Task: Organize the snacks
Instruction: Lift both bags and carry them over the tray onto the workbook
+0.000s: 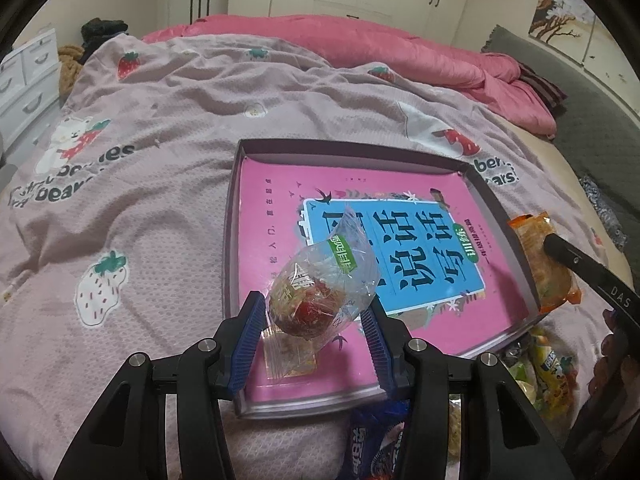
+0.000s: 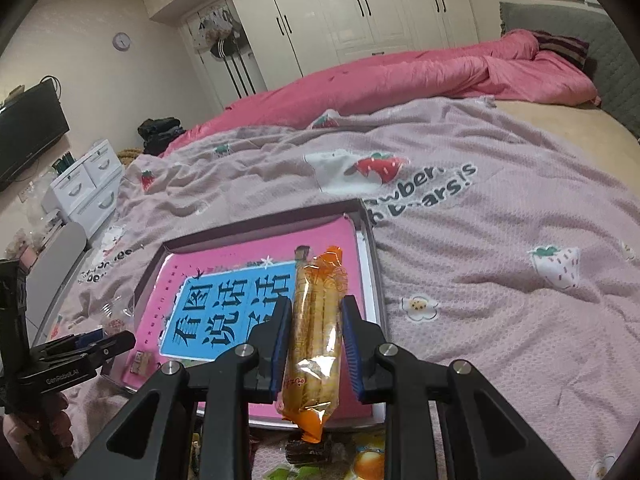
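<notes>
Bed with strawberry blanket (image 1: 160, 200); shallow box (image 1: 472, 168) on it, pink book inside. Step: carrying 2 snacks over the box. Left gripper (image 1: 316, 316) pinches a clear-wrapped red snack (image 1: 308, 300) above the box's 7 o'clock corner. Right gripper (image 2: 316, 328) pinches an orange packet (image 2: 316, 320) at the 3 o'clock edge. Next: lower, release inside.

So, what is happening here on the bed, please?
A person is sorting snacks with a gripper in each hand. The left gripper holds a clear packet with a red snack over the shallow box on the blanket. The right gripper holds an orange wafer packet above the same box. More snacks lie beside it.
</notes>
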The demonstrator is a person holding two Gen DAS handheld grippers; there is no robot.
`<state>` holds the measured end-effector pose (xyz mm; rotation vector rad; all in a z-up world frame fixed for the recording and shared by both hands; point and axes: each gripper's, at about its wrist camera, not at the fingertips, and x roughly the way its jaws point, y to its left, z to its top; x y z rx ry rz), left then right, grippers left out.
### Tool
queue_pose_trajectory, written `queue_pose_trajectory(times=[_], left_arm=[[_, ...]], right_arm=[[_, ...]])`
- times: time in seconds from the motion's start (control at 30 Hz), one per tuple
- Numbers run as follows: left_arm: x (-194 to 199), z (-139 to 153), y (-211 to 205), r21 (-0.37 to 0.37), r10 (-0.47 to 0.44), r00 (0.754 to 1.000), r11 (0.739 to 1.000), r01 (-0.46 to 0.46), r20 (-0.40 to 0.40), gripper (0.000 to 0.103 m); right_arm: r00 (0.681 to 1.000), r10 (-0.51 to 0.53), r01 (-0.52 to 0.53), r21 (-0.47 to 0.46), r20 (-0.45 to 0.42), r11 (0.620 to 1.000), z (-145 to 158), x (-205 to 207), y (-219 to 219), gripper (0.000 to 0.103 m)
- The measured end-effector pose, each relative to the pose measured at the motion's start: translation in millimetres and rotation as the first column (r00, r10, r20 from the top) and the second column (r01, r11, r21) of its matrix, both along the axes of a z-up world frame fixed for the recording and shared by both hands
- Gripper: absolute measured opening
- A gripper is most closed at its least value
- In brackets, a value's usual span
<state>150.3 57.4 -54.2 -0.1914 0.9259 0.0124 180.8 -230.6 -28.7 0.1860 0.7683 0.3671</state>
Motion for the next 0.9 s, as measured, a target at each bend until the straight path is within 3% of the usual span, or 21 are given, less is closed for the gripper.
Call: queue_pose_trajectory(times=[0.9], left_arm=[[6.9, -15.7, 1.5, -0.024, -0.027, 0.999, 0.999, 0.026, -0.037, 0.052]], right_arm=[[0.996, -0.003, -0.001, -0.051, -0.091, 0.999, -24.9, 8.8, 2.7, 0.027]])
